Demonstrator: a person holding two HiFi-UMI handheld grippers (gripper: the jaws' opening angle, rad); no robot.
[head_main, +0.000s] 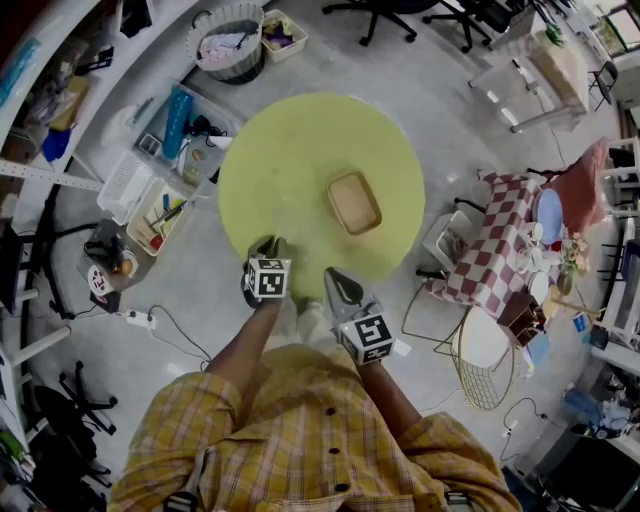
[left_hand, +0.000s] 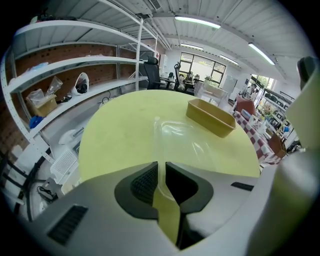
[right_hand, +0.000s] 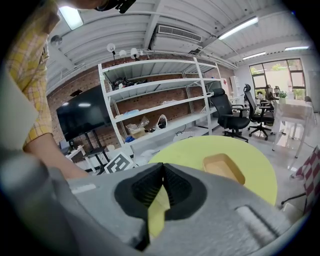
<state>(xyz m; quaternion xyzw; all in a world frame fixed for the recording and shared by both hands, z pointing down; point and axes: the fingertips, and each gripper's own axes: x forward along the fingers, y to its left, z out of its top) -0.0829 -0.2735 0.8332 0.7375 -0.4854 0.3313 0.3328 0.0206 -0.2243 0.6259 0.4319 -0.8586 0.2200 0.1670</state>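
A workshop with white shelves (left_hand: 75, 65) and office chairs is seen around a round yellow-green table (head_main: 300, 150). On that table, directly ahead of the left gripper (left_hand: 161, 172), a clear plastic sheet (left_hand: 180, 137) is spread, and its near edge is drawn up between the jaws. The jaws are closed on that edge, with only the thin film between the ribbed pads. Film this thin and slippery is judged best held by a firm, even pinch set well in from the edge, moved without jerks so that it is neither torn nor let slip. Beyond the sheet, farther from the left gripper and to its right, a tan tray (left_hand: 210, 116) is set. The right gripper (right_hand: 162, 172) is held beside the left one, over the near rim; its jaws are pressed together with nothing between them.
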